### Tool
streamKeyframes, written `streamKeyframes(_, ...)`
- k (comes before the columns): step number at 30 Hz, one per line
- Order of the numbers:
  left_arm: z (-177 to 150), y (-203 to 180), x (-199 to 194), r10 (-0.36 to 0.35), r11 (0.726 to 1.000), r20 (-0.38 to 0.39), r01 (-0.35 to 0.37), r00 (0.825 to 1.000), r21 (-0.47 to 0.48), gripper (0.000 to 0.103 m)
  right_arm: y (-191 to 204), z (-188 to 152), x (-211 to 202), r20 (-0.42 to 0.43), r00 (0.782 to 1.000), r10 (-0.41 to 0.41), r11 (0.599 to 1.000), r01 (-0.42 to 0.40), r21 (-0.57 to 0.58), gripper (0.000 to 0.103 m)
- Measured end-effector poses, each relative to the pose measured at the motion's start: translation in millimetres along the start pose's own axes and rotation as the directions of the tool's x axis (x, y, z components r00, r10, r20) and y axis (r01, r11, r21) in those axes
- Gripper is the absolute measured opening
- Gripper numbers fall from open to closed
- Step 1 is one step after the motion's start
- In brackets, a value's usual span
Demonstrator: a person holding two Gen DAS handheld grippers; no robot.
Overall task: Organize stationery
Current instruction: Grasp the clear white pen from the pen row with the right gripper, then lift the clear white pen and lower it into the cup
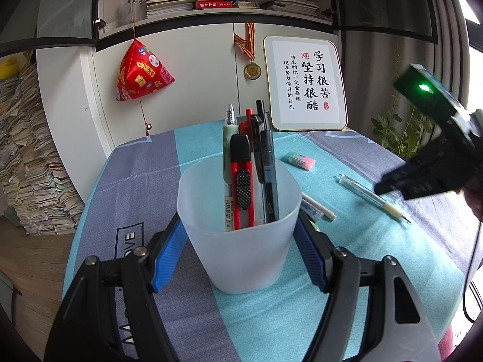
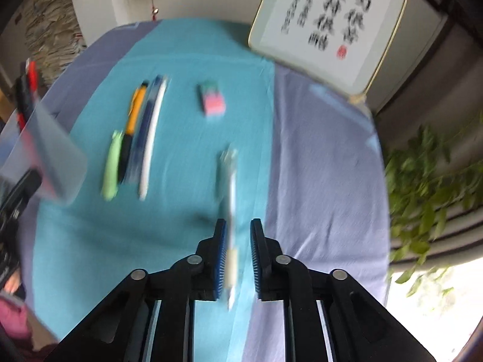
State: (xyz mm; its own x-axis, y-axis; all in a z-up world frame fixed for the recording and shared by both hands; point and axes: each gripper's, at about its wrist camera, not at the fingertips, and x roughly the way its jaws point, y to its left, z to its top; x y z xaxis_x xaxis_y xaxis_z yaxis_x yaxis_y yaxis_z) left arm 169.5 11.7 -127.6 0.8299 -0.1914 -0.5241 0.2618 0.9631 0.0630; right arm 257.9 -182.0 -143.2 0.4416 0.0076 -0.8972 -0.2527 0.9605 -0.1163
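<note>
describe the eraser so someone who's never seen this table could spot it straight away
Start at the framed calligraphy board leaning at the back of the table. On the teal stripe of the tablecloth just in front of it lies the eraser, alone. It is the only short block, green and pink, while everything else loose is long and thin.

The left tool (image 1: 240, 238) points slightly downward, its blue pads (image 1: 169, 255) pressed against the two sides of the frosted cup (image 1: 238, 232). The right tool (image 2: 238, 256) tilts steeply down toward the tabletop (image 2: 317, 166), jaws a narrow gap apart. A pen (image 2: 231, 241) lies between them; through the blur, the pads seem not to press it.
</note>
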Motion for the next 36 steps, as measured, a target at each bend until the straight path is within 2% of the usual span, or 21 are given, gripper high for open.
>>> streamKeyframes(1, 0.0, 0.1, 0.1, 0.000, 1.000, 0.000, 0.000, 1.000, 0.000, 0.070, 2.0, 6.4, 2.4, 0.007, 1.000, -0.009, 1.000, 0.009, -0.013, 0.032)
streamKeyframes(3, -0.2, 0.1, 0.0, 0.000, 1.000, -0.001, 0.000, 1.000, -0.002, 0.070, 1.6, 18.6, 8.5, 0.004, 1.000, 0.003, 1.000, -0.003, -0.014, 0.047)
streamKeyframes(9, 0.1, 1.5, 0.6, -0.009, 1.000, -0.005, 0.009, 1.000, -0.008, 0.070, -0.7, 45.2, 32.6, -0.045, 0.998, 0.032, 0.999, -0.030, 0.040, 0.047)
streamKeyframes(11, 0.3, 1.9, 0.8, -0.011, 1.000, -0.005, 0.011, 1.000, -0.011, 0.070, 2.9, 48.2, 37.3, -0.057, 0.998, 0.037, 0.999, -0.035, 0.037, 0.045)
streamKeyframes(12, 0.4, 1.9, 0.9, -0.012, 1.000, -0.005, 0.012, 1.000, -0.011, 0.070, 4.2, 49.3, 36.9, -0.045, 0.998, 0.041, 0.998, -0.039, 0.038, 0.037)
streamKeyframes(13, 0.9, 2.0, 1.1, -0.013, 1.000, -0.006, 0.012, 1.000, -0.011, 0.070, 5.2, 50.1, 37.2, -0.049, 0.998, 0.050, 0.998, -0.048, 0.039, 0.014)
streamKeyframes(17, 1.2, 2.0, 1.3, -0.013, 1.000, -0.006, 0.013, 1.000, -0.010, 0.069, 9.2, 49.2, 31.2, -0.060, 0.997, 0.052, 0.997, -0.049, 0.057, 0.015)
streamKeyframes(20, 1.2, 1.5, 1.4, -0.012, 1.000, -0.006, 0.011, 1.000, -0.009, 0.069, 5.3, 45.2, 4.3, -0.002, 0.995, 0.095, 0.991, -0.094, 0.095, 0.015)
streamKeyframes(23, 1.0, 0.4, 1.3, -0.009, 1.000, -0.005, 0.009, 1.000, -0.006, 0.069, 6.7, 44.6, -43.2, 0.107, 0.987, 0.124, 0.987, -0.134, 0.092, 0.015)
streamKeyframes(25, 0.9, 0.1, 1.3, -0.009, 1.000, -0.006, 0.009, 1.000, -0.005, 0.069, 13.8, 43.2, -82.1, 0.203, 0.967, 0.151, 0.984, -0.167, 0.063, 0.015)
streamKeyframes(27, 0.9, 0.1, 1.3, -0.008, 1.000, -0.006, 0.008, 1.000, -0.005, 0.069, 22.3, 43.8, -113.7, 0.282, 0.941, 0.187, 0.979, -0.204, 0.032, 0.014)
streamKeyframes(28, 1.0, -0.1, 1.5, -0.007, 1.000, -0.006, 0.007, 1.000, -0.004, 0.069, 28.5, 42.6, -132.9, 0.329, 0.921, 0.209, 0.974, -0.227, 0.016, 0.012)
streamKeyframes(33, 0.8, 0.2, 1.2, -0.008, 1.000, -0.006, 0.008, 1.000, -0.004, 0.069, 49.2, 53.8, -180.7, 0.442, 0.848, 0.293, 0.952, -0.302, -0.050, 0.011)
streamKeyframes(36, 0.8, 0.2, 1.3, -0.007, 1.000, -0.006, 0.007, 1.000, -0.004, 0.069, 59.9, 57.3, -195.4, 0.465, 0.821, 0.331, 0.940, -0.328, -0.089, 0.011)
